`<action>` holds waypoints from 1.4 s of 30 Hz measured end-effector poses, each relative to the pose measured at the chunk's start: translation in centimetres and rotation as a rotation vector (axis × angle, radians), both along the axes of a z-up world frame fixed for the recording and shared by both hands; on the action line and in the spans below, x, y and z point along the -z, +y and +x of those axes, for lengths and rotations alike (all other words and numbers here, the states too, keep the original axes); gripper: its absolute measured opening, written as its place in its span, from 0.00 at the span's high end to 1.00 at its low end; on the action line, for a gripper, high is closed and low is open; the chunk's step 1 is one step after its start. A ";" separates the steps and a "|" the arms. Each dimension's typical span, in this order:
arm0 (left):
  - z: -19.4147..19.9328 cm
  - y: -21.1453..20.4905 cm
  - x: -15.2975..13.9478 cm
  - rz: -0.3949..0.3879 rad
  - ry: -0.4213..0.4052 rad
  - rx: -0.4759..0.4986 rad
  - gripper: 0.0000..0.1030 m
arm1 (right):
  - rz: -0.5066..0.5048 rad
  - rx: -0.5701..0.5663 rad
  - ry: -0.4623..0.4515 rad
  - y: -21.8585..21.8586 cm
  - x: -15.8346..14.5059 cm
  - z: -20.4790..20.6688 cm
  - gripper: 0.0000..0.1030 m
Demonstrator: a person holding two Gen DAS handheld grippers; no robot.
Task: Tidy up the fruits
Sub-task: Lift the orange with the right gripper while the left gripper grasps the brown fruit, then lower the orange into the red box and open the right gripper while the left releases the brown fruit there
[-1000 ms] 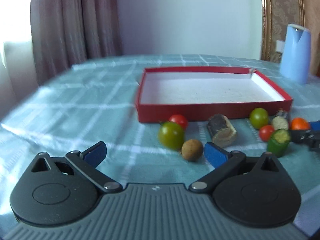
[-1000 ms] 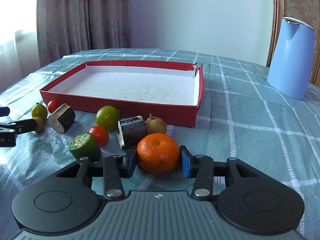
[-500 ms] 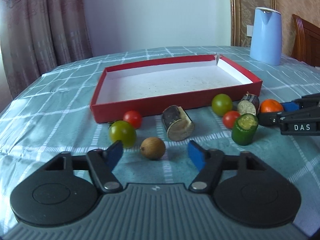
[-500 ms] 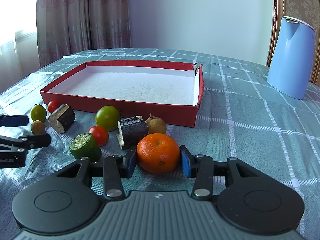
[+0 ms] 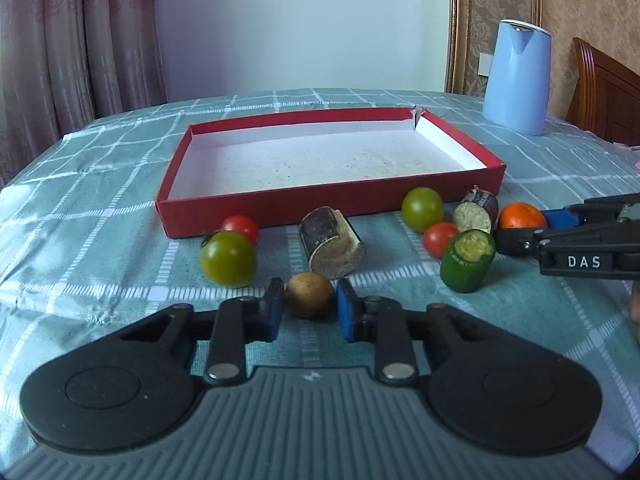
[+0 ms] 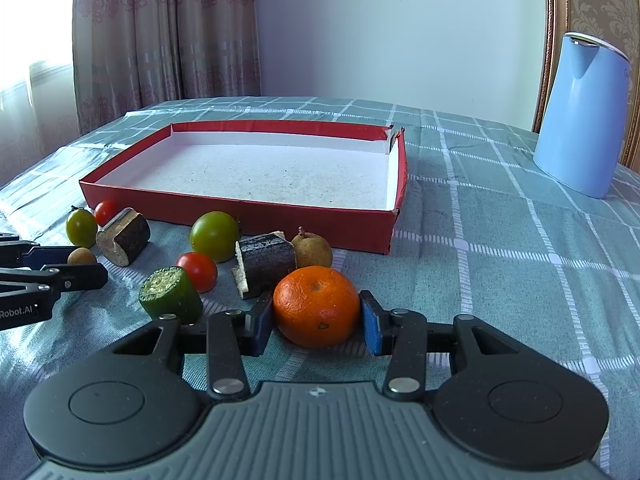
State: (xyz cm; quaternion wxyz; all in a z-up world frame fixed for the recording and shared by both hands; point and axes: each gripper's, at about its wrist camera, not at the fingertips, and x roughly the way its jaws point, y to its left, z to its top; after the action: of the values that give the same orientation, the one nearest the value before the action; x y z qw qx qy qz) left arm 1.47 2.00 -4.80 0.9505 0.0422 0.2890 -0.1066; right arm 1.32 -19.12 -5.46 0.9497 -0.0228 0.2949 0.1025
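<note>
With both claws down on the cloth, I'm at the grasp step: left gripper pinches the longan, right gripper is closed on the orange. Both fruits sit in front of the red tray, which holds nothing. Next, I judge: lift both and carry them over the near wall.

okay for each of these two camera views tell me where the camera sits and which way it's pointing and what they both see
Left wrist: rides on the left gripper, low over the table, facing the red tray; its own fingers flank a small brown fruit; the right gripper enters at right.
Right wrist: rides on the right gripper, facing the tray's right end; its pads flank the orange; the left gripper enters at left.
Shared: tray, orange, brown fruit, blue jug.
</note>
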 end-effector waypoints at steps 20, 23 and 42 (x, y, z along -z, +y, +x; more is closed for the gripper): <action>5.8 -0.2 -5.5 -0.030 -0.139 -0.102 0.77 | -0.047 0.103 -0.122 1.3 -3.5 3.2 0.58; 9.3 0.0 -4.8 -0.034 -0.121 -0.164 0.77 | -0.072 0.127 -0.112 2.2 -3.9 6.5 0.58; 14.3 1.6 -1.5 -0.008 0.025 -0.262 0.54 | -0.087 0.164 0.064 2.3 -1.5 14.4 0.56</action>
State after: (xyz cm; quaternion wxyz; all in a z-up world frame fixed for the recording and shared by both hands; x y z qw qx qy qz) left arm 15.80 3.62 -3.31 0.9527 -0.0010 0.3035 0.0167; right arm 15.72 -16.80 -3.95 0.9432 -0.0366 0.3300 0.0120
